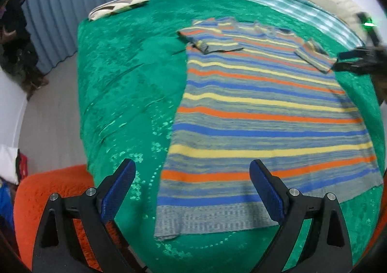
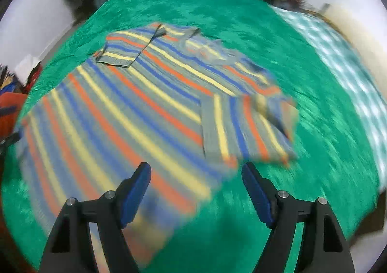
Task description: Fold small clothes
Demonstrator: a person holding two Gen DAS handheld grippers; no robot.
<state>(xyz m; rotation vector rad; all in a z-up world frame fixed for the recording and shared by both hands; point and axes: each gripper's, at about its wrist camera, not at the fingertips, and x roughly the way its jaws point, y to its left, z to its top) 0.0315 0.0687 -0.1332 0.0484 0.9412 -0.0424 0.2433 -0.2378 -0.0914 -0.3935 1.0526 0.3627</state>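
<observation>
The striped shirt [image 1: 263,113] lies flat on the green bed [image 1: 125,75], both sleeves folded in. Both grippers, left [image 1: 192,190] and right [image 2: 196,190], hover over it released and empty. Only the left view shows the hem.

The sweater [image 1: 263,113] lies flat on the bed [image 1: 125,75] before me, both sleeves folded in over its chest, hem nearest my left hand-held gripper [image 1: 193,190]. A pillow [image 1: 116,7] rests at the bed's far edge.
</observation>
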